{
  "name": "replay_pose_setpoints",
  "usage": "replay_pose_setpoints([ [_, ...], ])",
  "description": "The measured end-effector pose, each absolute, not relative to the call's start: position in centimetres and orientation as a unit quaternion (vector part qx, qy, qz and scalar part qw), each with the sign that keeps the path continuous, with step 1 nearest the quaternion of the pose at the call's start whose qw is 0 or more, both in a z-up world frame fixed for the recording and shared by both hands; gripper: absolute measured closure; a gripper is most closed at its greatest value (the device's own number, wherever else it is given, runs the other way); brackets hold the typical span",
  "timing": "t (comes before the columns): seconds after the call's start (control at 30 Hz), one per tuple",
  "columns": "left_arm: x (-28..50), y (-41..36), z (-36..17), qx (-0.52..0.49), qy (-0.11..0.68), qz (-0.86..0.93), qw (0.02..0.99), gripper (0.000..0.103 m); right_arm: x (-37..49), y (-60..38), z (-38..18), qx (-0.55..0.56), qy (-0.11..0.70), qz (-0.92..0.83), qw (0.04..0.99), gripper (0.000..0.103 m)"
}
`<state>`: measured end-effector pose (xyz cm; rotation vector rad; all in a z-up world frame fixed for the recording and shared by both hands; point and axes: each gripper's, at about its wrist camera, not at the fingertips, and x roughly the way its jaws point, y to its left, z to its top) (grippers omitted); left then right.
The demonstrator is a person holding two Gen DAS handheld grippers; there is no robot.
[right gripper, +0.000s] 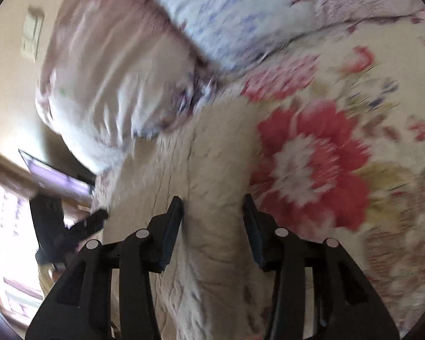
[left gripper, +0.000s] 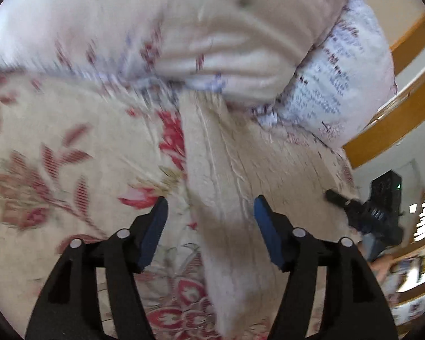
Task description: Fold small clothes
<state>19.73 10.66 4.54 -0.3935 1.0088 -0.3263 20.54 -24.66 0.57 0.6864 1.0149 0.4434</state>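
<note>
A beige, textured small garment (left gripper: 229, 175) lies on a floral bedsheet (left gripper: 70, 147). In the left wrist view it runs as a long strip from the pillows down between my fingers. My left gripper (left gripper: 211, 212) is open, one blue pad on each side of the strip, just above it. In the right wrist view the same beige garment (right gripper: 212, 170) spreads under my right gripper (right gripper: 212, 212), which is open with its jaws either side of a raised fold. Both views are motion-blurred.
Two pillows (left gripper: 184, 36) lie at the head of the bed, and show in the right view (right gripper: 113, 85). The other gripper (left gripper: 376, 212) shows at the bed's right edge. A wooden frame (left gripper: 396, 113) and a wall with a switch (right gripper: 32, 34) lie beyond.
</note>
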Motion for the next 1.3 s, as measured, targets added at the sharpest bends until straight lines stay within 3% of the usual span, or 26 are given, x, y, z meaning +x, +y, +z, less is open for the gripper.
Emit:
replay_pose_setpoints([
  [0.17, 15.6, 9.1, 7.1, -0.144, 0.421, -0.165, 0.880, 0.027, 22.3, -25.0, 0.9, 0.332, 0.470, 0.203, 0.792, 0.059],
  [0.27, 14.0, 7.6, 7.5, -0.114, 0.417, -0.175, 0.885, 0.023, 22.9, -23.1, 1.6, 0.292, 0.465, 0.204, 0.811, 0.092],
  [0.43, 13.5, 6.1, 7.0, -0.078, 0.420, -0.162, 0.890, 0.023, 22.9, -22.8, 4.4, 0.241, 0.407, 0.143, 0.869, 0.094],
  [0.63, 12.9, 6.7, 5.9, -0.092, 0.432, -0.154, 0.884, 0.023, 24.9, -22.9, 0.5, 0.227, 0.486, 0.095, 0.839, 0.094],
  [0.73, 12.6, 7.2, 5.5, -0.102, 0.437, -0.149, 0.881, 0.023, 24.4, -23.0, 1.4, 0.220, 0.477, 0.109, 0.844, 0.091],
  [0.8, 12.3, 7.5, 5.4, -0.105, 0.437, -0.143, 0.882, 0.023, 23.1, -23.5, 2.5, 0.214, 0.467, 0.110, 0.851, 0.077],
  [0.87, 12.0, 7.7, 5.4, -0.106, 0.435, -0.135, 0.884, 0.020, 21.3, -23.6, 3.7, 0.210, 0.442, 0.123, 0.863, 0.070],
  [1.03, 11.5, 8.0, 5.4, -0.103, 0.434, -0.126, 0.886, 0.019, 16.7, -21.7, 6.0, 0.180, 0.400, 0.210, 0.874, 0.068],
  [1.13, 11.7, 7.8, 5.0, -0.096, 0.440, -0.118, 0.885, 0.019, 15.2, -19.6, 5.5, 0.137, 0.417, 0.233, 0.868, 0.063],
  [1.2, 11.9, 7.6, 4.6, -0.092, 0.447, -0.110, 0.883, 0.017, 15.3, -18.5, 3.4, 0.088, 0.453, 0.178, 0.869, 0.046],
  [1.3, 12.2, 7.6, 3.9, -0.101, 0.460, -0.106, 0.876, 0.013, 15.1, -18.5, 1.4, 0.084, 0.460, 0.155, 0.870, 0.044],
])
